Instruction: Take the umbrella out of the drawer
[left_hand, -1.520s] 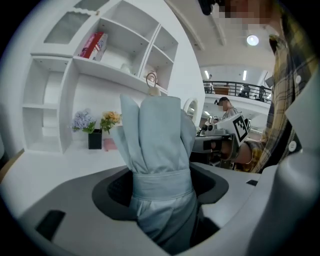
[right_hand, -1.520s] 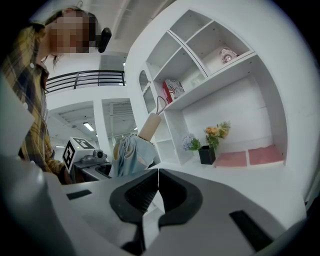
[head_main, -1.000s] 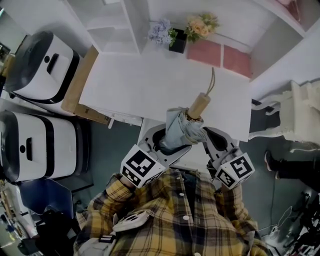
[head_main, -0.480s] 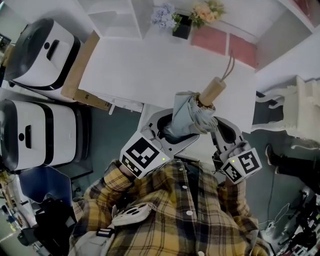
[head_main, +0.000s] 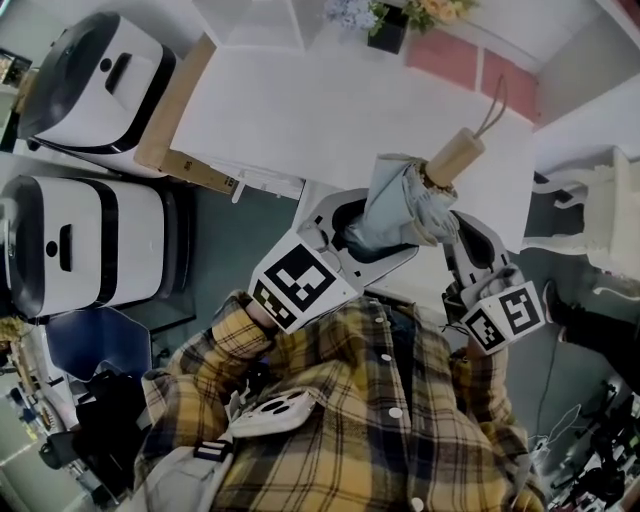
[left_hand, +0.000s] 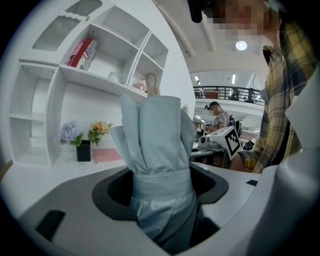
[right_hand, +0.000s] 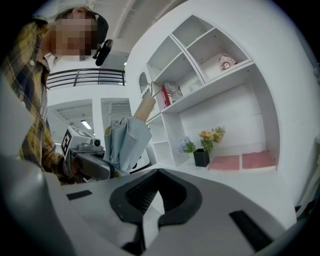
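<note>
A folded pale blue umbrella (head_main: 405, 205) with a wooden handle (head_main: 455, 155) and a cord loop stands tilted over the front edge of the white desk (head_main: 330, 110). My left gripper (head_main: 385, 235) is shut on its fabric body near the strap. The left gripper view shows the umbrella (left_hand: 157, 145) filling the jaws of the left gripper (left_hand: 162, 192). My right gripper (head_main: 468, 245) is just right of the umbrella, apart from it. In its own view the right gripper (right_hand: 149, 202) has its jaws together on nothing, and the umbrella (right_hand: 125, 137) rises at the left.
Two white appliances (head_main: 95, 70) (head_main: 75, 245) stand left of the desk, and a wooden panel (head_main: 175, 120) runs along its left edge. At the back are a flower pot (head_main: 390, 25), pink mats (head_main: 470, 65) and white shelves (right_hand: 210, 65). A white chair (head_main: 600, 215) is at the right.
The head view has swung, so desk, umbrella and grippers sit further right in the picture. The umbrella stays in the left gripper, and neither gripper has moved relative to the other.
</note>
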